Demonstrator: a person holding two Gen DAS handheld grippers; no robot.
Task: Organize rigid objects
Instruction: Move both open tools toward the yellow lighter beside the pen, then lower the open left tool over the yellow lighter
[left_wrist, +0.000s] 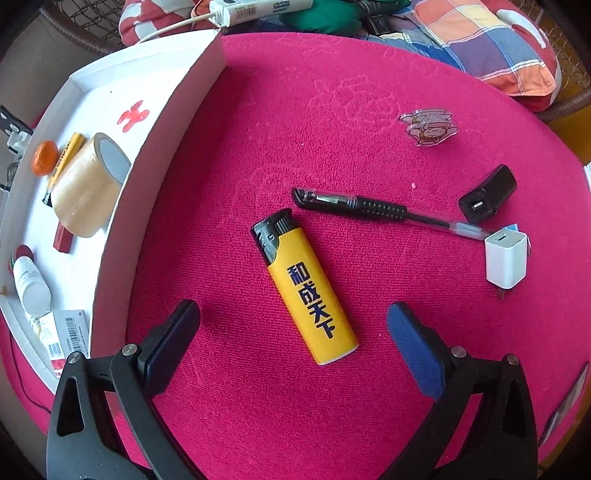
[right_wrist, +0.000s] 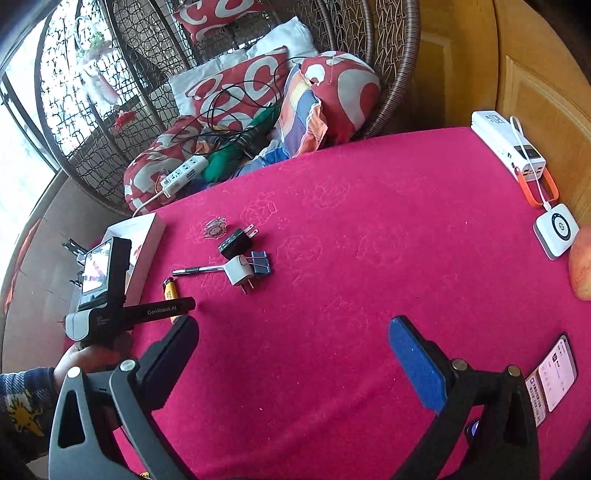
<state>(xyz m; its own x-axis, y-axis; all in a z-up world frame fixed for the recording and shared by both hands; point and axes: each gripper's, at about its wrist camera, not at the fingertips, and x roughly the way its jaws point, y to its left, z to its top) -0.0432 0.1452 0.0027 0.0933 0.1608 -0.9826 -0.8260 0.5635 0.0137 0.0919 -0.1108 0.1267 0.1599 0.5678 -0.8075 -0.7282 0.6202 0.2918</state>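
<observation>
Pink-red cloth (left_wrist: 332, 110) covers the table; going L to R in the left wrist view: white box (left_wrist: 147, 155) at the L edge w/ items already in it, then the yellow lighter (left_wrist: 306, 288) lying flat on the cloth just ahead of the left gripper (left_wrist: 293, 321), then the loose cluster further R. Left gripper is spread wide, nothing in it, fingers either side of the lighter's lower end but not touching. Likely step: pick the lighter, drop it in the box. To do it well, IMO: come down straight, rotate the wrist so the pads meet the long flat sides, not the ends, since the lighter sits diagonal; grip mid-body, away from the black cap; lift clear over the box wall before moving L. Right gripper (right_wrist: 293, 347) also wide open and empty, hovering over bare cloth, well apart from the cluster. Count in box: 1 tape roll (left_wrist: 88, 184), 1 battery (left_wrist: 64, 158), 1 orange ball (left_wrist: 45, 157), 1 red block (left_wrist: 62, 240), 1 white bottle (left_wrist: 31, 284), 1 barcoded pack (left_wrist: 68, 332). On cloth: 1 lighter, 1 pen (left_wrist: 376, 208), 1 black charger (left_wrist: 487, 194), 1 white charger (left_wrist: 506, 258), 1 acrylic charm (left_wrist: 428, 125), 1 binder clip (right_wrist: 260, 264) (right wrist view only).
</observation>
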